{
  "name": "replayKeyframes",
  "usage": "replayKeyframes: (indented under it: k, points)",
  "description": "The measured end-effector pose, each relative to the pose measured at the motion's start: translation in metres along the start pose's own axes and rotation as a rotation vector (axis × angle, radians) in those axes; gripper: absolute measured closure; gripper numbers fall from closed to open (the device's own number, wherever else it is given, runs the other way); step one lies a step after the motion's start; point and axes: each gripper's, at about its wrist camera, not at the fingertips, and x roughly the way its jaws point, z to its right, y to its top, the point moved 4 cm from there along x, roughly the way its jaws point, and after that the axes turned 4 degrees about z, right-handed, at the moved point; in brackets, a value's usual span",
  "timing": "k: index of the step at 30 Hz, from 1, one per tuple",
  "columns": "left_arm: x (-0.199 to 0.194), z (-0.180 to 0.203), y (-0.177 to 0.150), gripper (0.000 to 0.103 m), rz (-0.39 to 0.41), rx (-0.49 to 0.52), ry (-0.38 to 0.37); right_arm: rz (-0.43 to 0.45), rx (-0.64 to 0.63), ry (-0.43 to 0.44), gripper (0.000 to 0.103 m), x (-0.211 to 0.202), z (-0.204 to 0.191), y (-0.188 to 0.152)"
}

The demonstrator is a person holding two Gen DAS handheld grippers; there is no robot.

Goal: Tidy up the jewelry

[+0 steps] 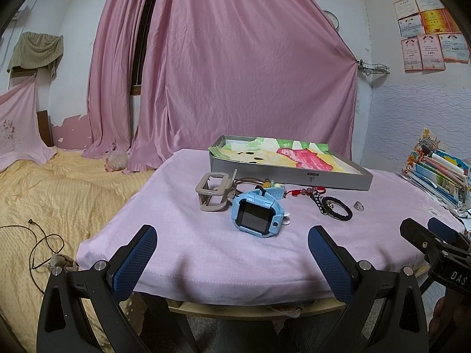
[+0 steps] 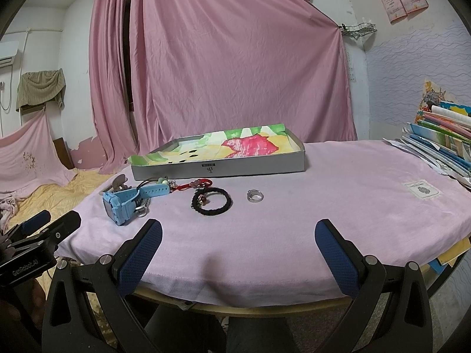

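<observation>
A blue smartwatch (image 1: 257, 214) (image 2: 123, 203) lies on the pink tablecloth. Beside it are a beige watch band (image 1: 213, 192), a black braided bracelet (image 1: 337, 210) (image 2: 212, 201), a red beaded string (image 1: 306, 191) (image 2: 195, 184) and a small clear ring (image 1: 358, 205) (image 2: 255, 196). Behind them stands a grey shallow box (image 1: 294, 176) (image 2: 223, 168) lined with colourful paper. My left gripper (image 1: 232, 244) is open and empty at the table's front edge, short of the watch. My right gripper (image 2: 238, 238) is open and empty at the front edge, short of the bracelet and ring.
A stack of books and papers (image 2: 441, 144) (image 1: 438, 173) lies at the table's right end. A bed with a yellow cover (image 1: 53, 194) and a black cable (image 1: 41, 244) is to the left. Pink curtains (image 1: 235, 73) hang behind the table.
</observation>
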Motion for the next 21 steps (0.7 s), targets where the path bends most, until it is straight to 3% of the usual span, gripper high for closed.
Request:
replayKeyframes:
  k: [21]
  points:
    - [0.022,0.005,0.001,0.000,-0.033,0.013,-0.038,0.006,-0.010,-0.010,0.001,0.009,0.010,0.006]
